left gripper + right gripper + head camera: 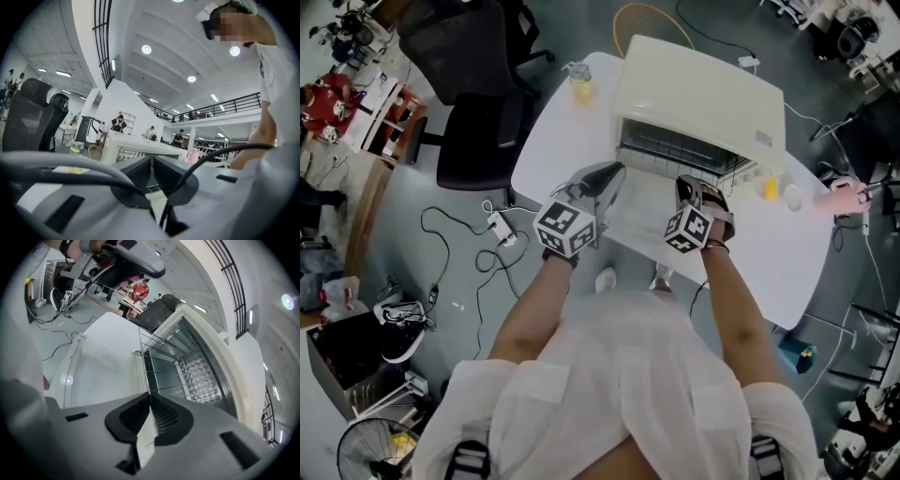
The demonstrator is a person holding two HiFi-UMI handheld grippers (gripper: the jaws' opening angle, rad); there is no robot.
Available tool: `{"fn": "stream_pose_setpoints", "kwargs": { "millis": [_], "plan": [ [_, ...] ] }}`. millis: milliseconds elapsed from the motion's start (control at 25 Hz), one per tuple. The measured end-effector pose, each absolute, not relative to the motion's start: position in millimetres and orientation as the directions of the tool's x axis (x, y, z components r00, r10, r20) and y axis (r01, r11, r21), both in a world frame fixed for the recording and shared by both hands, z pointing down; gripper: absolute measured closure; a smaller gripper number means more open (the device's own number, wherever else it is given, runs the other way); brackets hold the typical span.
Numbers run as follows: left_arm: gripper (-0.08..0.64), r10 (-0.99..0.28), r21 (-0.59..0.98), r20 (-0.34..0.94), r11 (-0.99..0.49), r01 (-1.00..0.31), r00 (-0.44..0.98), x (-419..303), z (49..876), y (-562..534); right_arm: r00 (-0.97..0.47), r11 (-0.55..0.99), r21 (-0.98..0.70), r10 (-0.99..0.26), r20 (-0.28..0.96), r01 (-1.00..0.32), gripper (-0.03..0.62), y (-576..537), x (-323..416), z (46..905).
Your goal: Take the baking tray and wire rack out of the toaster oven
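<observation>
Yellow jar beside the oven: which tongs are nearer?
Left. The left tongs are at the open door's left end, toward the yellow jar; the right tongs, shut on the wire rack, are at its right end, farther off.

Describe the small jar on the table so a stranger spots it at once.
Find the cream toaster oven on the white table. Left of the oven, near the black chair, stands a small clear jar with yellow contents. It is alone there; the other small items sit on the oven's right.

White table (548,145) w/ toaster oven (703,94), yellow cup (579,84).
</observation>
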State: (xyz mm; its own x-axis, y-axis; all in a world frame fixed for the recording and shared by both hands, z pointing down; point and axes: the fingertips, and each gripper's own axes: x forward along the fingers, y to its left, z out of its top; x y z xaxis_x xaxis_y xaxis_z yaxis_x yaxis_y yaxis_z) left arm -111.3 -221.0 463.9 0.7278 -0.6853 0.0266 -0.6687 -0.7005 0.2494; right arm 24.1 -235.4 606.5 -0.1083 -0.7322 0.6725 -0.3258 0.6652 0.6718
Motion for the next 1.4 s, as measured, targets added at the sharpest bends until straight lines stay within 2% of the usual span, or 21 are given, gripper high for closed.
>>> {"fn": "stream_pose_setpoints", "kwargs": {
  "millis": [1400],
  "plan": [
    [0.540, -0.679, 0.254, 0.035, -0.704, -0.664, 0.733, -109, 466, -219, -0.125, 0.691, 0.647, -0.709, 0.695, -0.324, 0.571, -193, 17, 620]
  ]
}}
